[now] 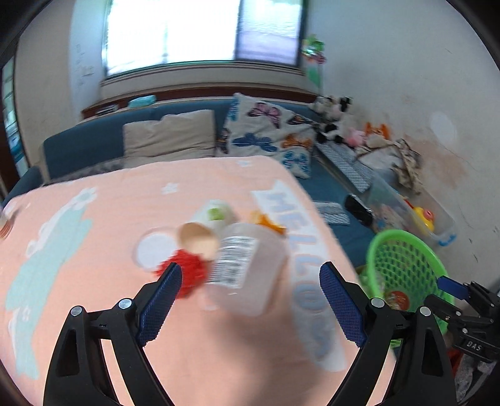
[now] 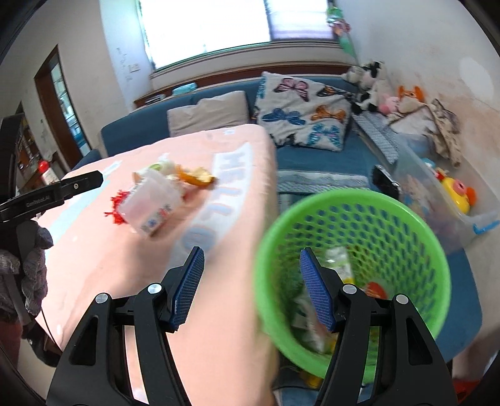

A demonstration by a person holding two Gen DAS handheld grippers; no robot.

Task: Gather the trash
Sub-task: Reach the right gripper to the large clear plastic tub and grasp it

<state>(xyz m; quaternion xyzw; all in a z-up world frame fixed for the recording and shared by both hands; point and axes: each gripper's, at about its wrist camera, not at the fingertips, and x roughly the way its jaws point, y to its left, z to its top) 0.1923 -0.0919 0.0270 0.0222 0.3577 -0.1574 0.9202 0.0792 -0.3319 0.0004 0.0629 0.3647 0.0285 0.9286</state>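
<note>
Left tool [image 1: 250, 299] spread wide before plastic bottle [image 1: 247, 268]; right tool [image 2: 251, 289] released over green basket [image 2: 406, 225].

right gripper [image 2: 251, 290] open, empty | over green basket [image 2: 415, 218] rim | wrappers inside

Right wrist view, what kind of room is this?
Most likely a home living room or playroom: a blue sofa with a butterfly cushion, stuffed toys in the corner, and a window behind.

Clear plastic tub [image 1: 247, 268] lies tipped among scraps near green basket [image 2: 353, 274].
</note>
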